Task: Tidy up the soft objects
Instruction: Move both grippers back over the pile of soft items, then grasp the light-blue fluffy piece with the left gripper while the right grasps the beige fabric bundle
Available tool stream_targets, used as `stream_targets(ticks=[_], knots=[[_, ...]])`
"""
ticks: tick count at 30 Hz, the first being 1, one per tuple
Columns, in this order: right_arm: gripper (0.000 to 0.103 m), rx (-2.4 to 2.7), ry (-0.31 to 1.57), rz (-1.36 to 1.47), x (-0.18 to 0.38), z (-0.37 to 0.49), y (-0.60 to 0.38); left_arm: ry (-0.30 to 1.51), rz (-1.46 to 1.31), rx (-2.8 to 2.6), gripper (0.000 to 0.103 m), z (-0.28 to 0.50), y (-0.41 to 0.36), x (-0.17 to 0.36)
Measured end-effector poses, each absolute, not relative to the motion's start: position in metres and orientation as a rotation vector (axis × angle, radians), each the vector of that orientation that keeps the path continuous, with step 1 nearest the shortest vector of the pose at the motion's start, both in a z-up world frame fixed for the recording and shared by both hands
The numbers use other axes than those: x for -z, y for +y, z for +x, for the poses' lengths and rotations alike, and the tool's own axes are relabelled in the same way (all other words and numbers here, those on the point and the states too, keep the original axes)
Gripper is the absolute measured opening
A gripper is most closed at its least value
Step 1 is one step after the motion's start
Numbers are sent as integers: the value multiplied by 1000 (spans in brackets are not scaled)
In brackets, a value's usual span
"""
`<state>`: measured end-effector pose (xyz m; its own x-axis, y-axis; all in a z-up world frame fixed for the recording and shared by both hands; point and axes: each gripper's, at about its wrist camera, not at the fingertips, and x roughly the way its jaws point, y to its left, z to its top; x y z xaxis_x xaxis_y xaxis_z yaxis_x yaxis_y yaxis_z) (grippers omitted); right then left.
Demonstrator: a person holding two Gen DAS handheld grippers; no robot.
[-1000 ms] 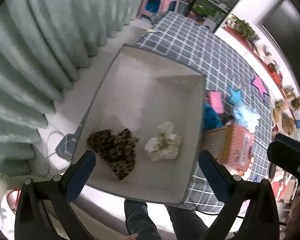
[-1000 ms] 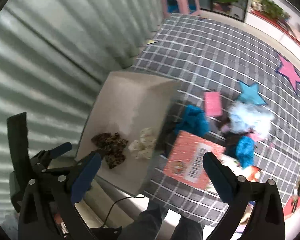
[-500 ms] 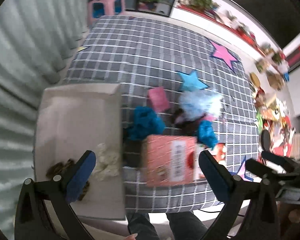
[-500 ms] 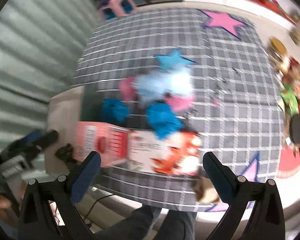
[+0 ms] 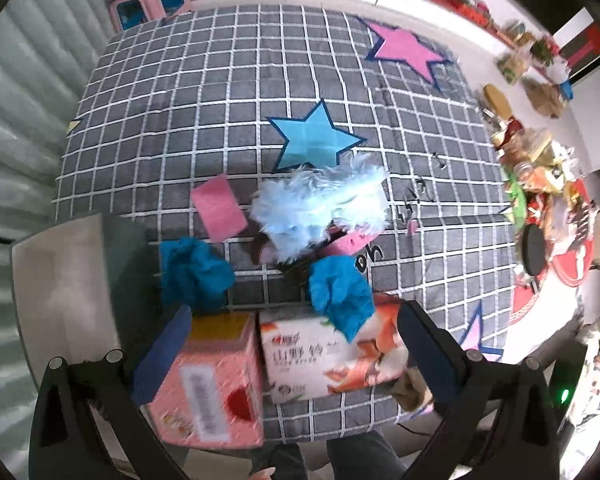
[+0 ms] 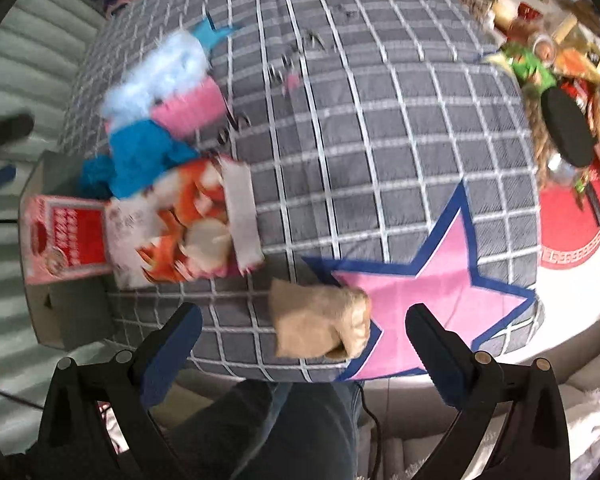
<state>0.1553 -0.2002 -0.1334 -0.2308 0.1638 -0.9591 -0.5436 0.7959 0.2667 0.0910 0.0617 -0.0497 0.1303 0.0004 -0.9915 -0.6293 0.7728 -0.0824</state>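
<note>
A desk [image 5: 204,92] is covered by a grey checked cloth with star patches; near its middle a pale blue fluffy piece [image 5: 320,204], a pink pad [image 5: 219,211] and two crumpled blue cloths [image 5: 194,272] are clustered. At the near edge two printed boxes [image 5: 320,356] are laid side by side; a tan pouch [image 6: 320,324] is seen beside a pink star [image 6: 432,288]; an open grey box [image 5: 64,280] is set at the left edge.

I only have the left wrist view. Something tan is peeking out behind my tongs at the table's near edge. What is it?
Observer: A tan cloth bundle, lying partly on a pink star patch.
Operator: Are the right tongs on it?
Observer: No. The right tongs are open and hold nothing.
Operator: Is anything touching it?
Observer: No. It lies apart from the snack packet.
</note>
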Motion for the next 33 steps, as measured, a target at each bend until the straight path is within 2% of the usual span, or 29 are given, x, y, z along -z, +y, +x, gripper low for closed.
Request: stream_targets(ticks=[8,18,19,22,24,25,26,27,29,33], knots=[[103,-695,1765,-310,173,138,-210,1457,-563,-553,103,144,72,98],[103,-714,1814,-316,211,134,-203,1611,-363,-498,101,180,72,156],[103,-714,1816,-319,215,135,-201,1625,-360,-495,98,182,72,161],[103,-712,1795,-340,219,136,-195,1643,-375,-510,77,185,75,170],[97,-706,1783,-341,220,137,-192,1646,-397,-519,50,185,79,174],[82,-705,1779,-329,219,139,-192,1639,-410,-512,43,184,80,175],[69,-702,1779,-317,218,144,-193,1626,-412,-510,32,183,81,173],[65,-694,1782,-311,217,149,-196,1614,-410,-503,18,184,83,172],[41,-683,1779,-286,216,156,-201,1591,-419,-493,14,184,88,165],[40,-664,1769,-239,208,175,-212,1516,-431,-495,12,180,95,143]])
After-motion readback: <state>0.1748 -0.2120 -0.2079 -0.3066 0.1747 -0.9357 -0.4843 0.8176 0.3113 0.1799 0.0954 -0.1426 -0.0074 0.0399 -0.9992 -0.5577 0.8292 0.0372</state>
